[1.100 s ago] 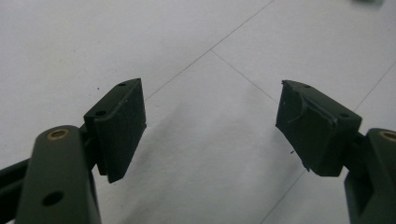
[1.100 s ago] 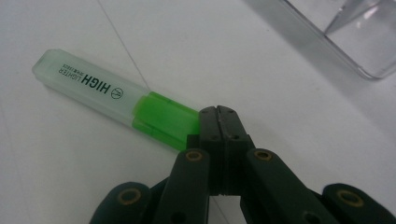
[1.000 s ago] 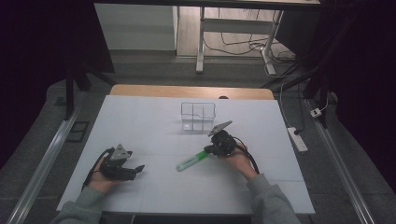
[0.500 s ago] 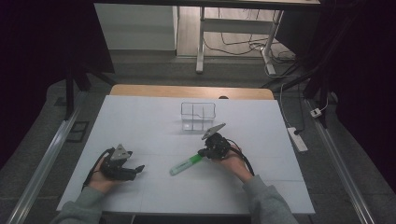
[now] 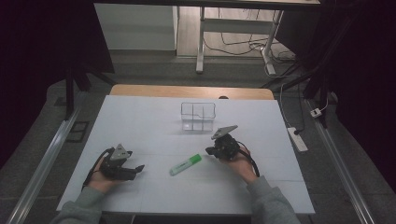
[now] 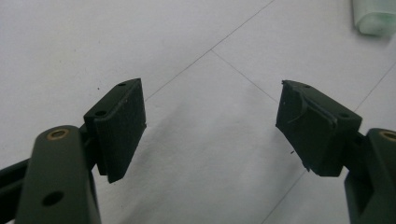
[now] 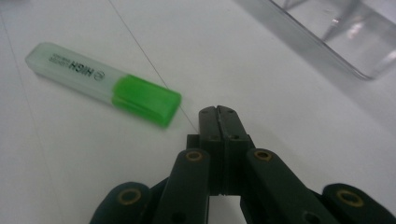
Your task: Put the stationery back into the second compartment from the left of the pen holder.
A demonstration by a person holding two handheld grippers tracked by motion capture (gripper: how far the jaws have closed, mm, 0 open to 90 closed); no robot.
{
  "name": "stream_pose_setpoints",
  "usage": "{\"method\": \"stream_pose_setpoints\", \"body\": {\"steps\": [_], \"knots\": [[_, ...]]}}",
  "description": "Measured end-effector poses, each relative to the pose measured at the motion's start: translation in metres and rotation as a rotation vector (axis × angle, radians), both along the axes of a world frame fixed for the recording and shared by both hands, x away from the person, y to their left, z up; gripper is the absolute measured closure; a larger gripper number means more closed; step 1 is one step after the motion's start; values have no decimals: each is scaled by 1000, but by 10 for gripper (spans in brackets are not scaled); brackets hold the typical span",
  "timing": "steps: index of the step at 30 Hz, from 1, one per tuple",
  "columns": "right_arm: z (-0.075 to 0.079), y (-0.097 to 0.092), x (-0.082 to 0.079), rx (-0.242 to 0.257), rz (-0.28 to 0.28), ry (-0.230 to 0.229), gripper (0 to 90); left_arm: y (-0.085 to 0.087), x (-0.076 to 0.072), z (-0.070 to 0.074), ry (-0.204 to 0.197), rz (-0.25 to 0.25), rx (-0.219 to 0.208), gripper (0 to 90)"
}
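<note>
Green at its cap end and pale along its barrel, the highlighter (image 5: 185,164) lies flat on the white table (image 5: 140,126), free of both tools — between them and nearer the right gripper (image 7: 218,114), whose jaws are pressed together on nothing, tips just beside the cap. Closed like that, a forward move would likely nudge the pen away or spin it rather than take it. The left gripper (image 5: 136,170) rests with jaws spread wide and empty. Behind, the clear plastic organizer (image 5: 198,116) stands light and unanchored — a careless bump could slide it.
</note>
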State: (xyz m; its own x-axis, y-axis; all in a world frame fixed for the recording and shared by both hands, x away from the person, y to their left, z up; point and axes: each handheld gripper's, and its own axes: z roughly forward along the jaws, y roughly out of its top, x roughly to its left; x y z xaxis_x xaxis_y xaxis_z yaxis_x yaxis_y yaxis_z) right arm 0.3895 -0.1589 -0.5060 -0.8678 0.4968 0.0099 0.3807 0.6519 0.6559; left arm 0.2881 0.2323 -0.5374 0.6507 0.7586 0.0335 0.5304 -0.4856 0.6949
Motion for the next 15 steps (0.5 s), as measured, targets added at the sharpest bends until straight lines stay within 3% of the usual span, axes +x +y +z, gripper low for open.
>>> {"method": "stream_pose_setpoints", "body": {"steps": [4,9,15], "knots": [[1,-21,-11,16,-49,-31,893,0,0,0,-1,-3,0,240],[2,-49,-24,59,-103,-75,686,0,-1,1,-2,-5,-1,240],[4,-79,-37,109,-162,-115,528,0,0,1,-2,-6,-2,240]]}}
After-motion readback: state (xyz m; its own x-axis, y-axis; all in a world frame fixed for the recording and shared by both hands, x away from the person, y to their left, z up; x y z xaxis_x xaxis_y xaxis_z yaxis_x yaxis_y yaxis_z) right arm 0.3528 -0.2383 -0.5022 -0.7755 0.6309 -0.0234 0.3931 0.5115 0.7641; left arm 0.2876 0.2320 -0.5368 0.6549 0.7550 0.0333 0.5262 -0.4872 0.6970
